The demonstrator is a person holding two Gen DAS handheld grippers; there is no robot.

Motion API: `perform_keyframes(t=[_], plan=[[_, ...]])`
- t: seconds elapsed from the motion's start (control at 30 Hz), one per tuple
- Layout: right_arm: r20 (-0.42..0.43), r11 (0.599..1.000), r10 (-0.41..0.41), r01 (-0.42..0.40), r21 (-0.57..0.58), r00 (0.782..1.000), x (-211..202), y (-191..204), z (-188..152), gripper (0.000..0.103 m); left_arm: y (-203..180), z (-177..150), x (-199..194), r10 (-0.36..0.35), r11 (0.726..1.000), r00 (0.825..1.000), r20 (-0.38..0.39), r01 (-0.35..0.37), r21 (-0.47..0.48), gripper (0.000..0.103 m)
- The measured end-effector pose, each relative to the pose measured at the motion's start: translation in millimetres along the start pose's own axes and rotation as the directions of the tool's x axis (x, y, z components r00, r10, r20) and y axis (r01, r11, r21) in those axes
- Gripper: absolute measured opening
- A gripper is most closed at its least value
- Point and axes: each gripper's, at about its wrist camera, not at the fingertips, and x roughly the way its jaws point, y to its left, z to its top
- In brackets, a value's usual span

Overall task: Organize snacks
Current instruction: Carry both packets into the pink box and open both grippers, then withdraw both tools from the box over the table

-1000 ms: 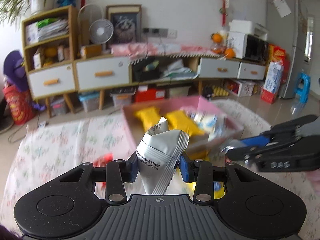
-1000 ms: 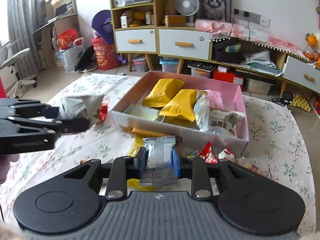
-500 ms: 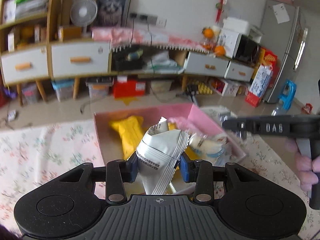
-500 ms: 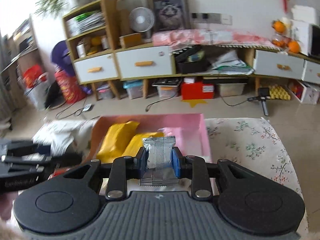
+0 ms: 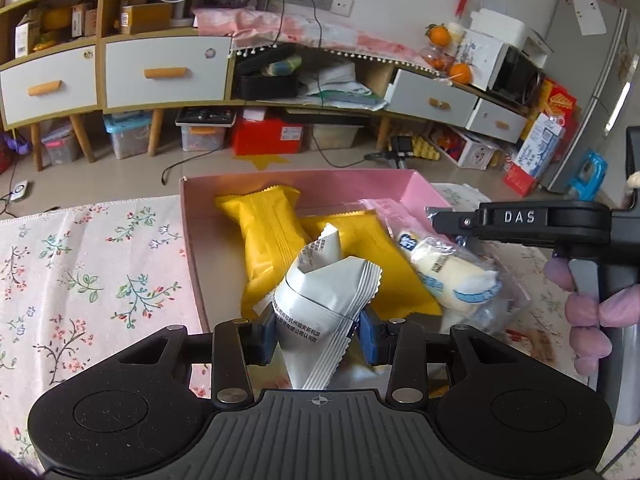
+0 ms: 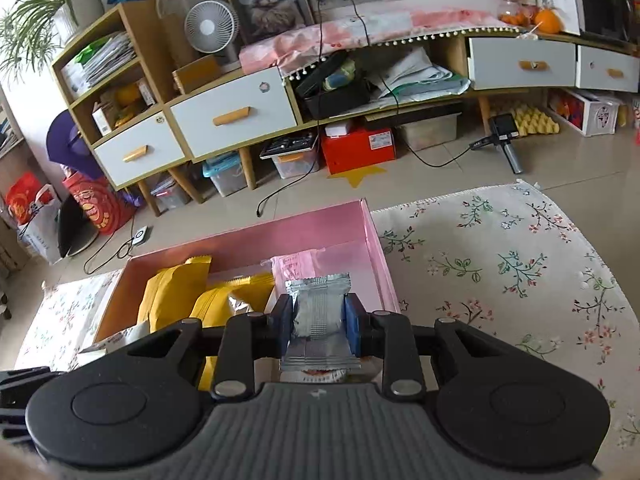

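Note:
A pink box (image 5: 420, 190) on the floral tablecloth holds two yellow snack packs (image 5: 264, 224), a pink pack and a clear bag with a white bun (image 5: 452, 276). My left gripper (image 5: 318, 334) is shut on a crumpled white snack packet (image 5: 320, 308) and holds it over the box's near edge. My right gripper (image 6: 318, 320) is shut on a silver foil packet (image 6: 318, 312) above the box's right half (image 6: 376, 256). The right gripper also shows in the left wrist view (image 5: 520, 224), over the box's right side.
The floral tablecloth (image 6: 500, 272) spreads to the right of the box and also to its left (image 5: 88, 276). Beyond the table's far edge lie the tiled floor, cables and a low cabinet with drawers (image 6: 236, 116).
Both grippers have moved forward over the pink box with their packets still held. The box now lies directly under both.

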Motion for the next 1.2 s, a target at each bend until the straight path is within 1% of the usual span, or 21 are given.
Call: perform_keyframes(t=[0.1, 0.2, 0.3, 0.37, 0.4, 0.43, 0.47, 0.5, 0.53, 0.6, 0.63, 0.7, 0.73, 0.8, 0.83, 0.9, 1.1, 1.2], plan=[[0.013, 1.0, -0.009, 0.009, 0.01, 1.0, 5, 2, 0, 0.025, -3, 0, 5, 0.028, 0.999, 0.999, 0.019, -0.029, 0.028, 0.037], [0.026, 1.0, -0.012, 0.012, 0.006, 1.0, 7, 3, 1, 0.025, -3, 1, 5, 0.024, 0.999, 0.999, 0.028, -0.025, 0.031, 0.038], [0.024, 1.0, -0.005, 0.005, 0.01, 1.0, 7, 2, 0, 0.026, -2, 1, 3, 0.009, 0.999, 0.999, 0.034, -0.01, 0.043, 0.042], [0.022, 1.0, 0.0, 0.0, 0.004, 1.0, 6, 2, 1, 0.028, -1, 0, 1, 0.0, 0.999, 0.999, 0.041, -0.002, 0.045, 0.048], [0.024, 1.0, 0.001, -0.001, 0.0, 1.0, 5, 2, 2, 0.029, -2, 0, 0, -0.002, 0.999, 0.999, 0.041, 0.0, 0.045, 0.052], [0.025, 1.0, 0.002, -0.002, -0.003, 1.0, 3, 2, 2, 0.033, -3, -1, 0, -0.001, 0.999, 0.999, 0.039, -0.001, 0.047, 0.056], [0.027, 1.0, 0.002, -0.002, -0.001, 1.0, 1, 2, 2, 0.041, -4, -1, 0, 0.0, 0.999, 0.999, 0.038, -0.002, 0.052, 0.059], [0.028, 1.0, -0.001, 0.001, -0.001, 1.0, 1, 3, 3, 0.047, -6, -2, 0, -0.001, 0.998, 0.999, 0.039, -0.001, 0.058, 0.066], [0.029, 1.0, -0.003, 0.003, -0.004, 1.0, -1, 3, 3, 0.049, -9, -2, -1, -0.005, 0.998, 0.999, 0.041, 0.003, 0.065, 0.07], [0.029, 1.0, -0.005, 0.006, -0.017, 1.0, -3, 3, 5, 0.058, -13, -4, -4, -0.016, 0.996, 0.999, 0.037, 0.013, 0.084, 0.076], [0.026, 1.0, -0.008, 0.008, -0.027, 1.0, -5, 4, 4, 0.06, -15, -5, -6, -0.016, 0.996, 0.999, 0.036, 0.013, 0.093, 0.079], [0.017, 0.999, -0.012, 0.013, -0.051, 1.0, -8, 6, 3, 0.068, -20, -6, -10, -0.017, 0.993, 0.999, 0.033, 0.013, 0.115, 0.083], [0.011, 0.998, -0.017, 0.017, -0.065, 1.0, -9, 7, 2, 0.07, -22, -7, -13, -0.018, 0.992, 0.999, 0.03, 0.014, 0.123, 0.085], [0.002, 0.995, -0.025, 0.025, -0.092, 1.0, -14, 9, 1, 0.077, -25, -9, -19, -0.018, 0.992, 0.999, 0.026, 0.014, 0.128, 0.088], [-0.002, 0.994, -0.03, 0.03, -0.101, 1.0, -17, 9, 0, 0.079, -26, -9, -21, -0.019, 0.992, 0.999, 0.026, 0.015, 0.129, 0.09], [-0.009, 0.993, -0.033, 0.032, -0.111, 0.999, -23, 10, -2, 0.088, -28, -10, -27, -0.021, 0.992, 0.999, 0.026, 0.017, 0.128, 0.092], [-0.023, 0.99, -0.036, 0.033, -0.136, 0.999, -44, 13, -12, 0.096, -29, -15, -48, -0.02, 0.993, 0.999, 0.04, 0.015, 0.116, 0.098], [-0.033, 0.985, -0.048, 0.042, -0.169, 0.998, -53, 14, -19, 0.098, -27, -19, -58, -0.022, 0.995, 0.999, 0.035, 0.018, 0.1, 0.1]])
